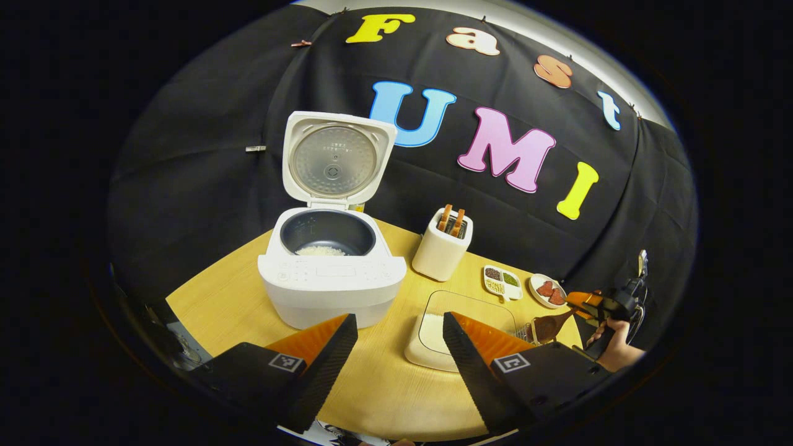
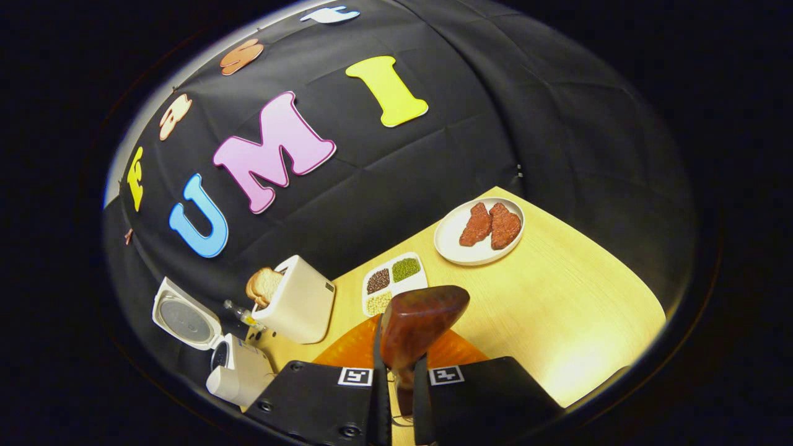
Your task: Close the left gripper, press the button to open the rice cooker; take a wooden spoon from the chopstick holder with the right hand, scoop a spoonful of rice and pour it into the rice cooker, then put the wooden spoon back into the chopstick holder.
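Your left gripper [image 1: 399, 337] hangs wide apart over the surface [image 1: 384, 390], with the open rice cooker [image 1: 331, 272] at its 11 o'clock, some rice in its pot. Your right gripper [image 2: 396, 371] is clamped on the wooden spoon [image 2: 418, 325], bowl up. From there the chopstick holder [image 2: 297, 303] sits at 10 o'clock beside the divided dish [image 2: 393, 282].
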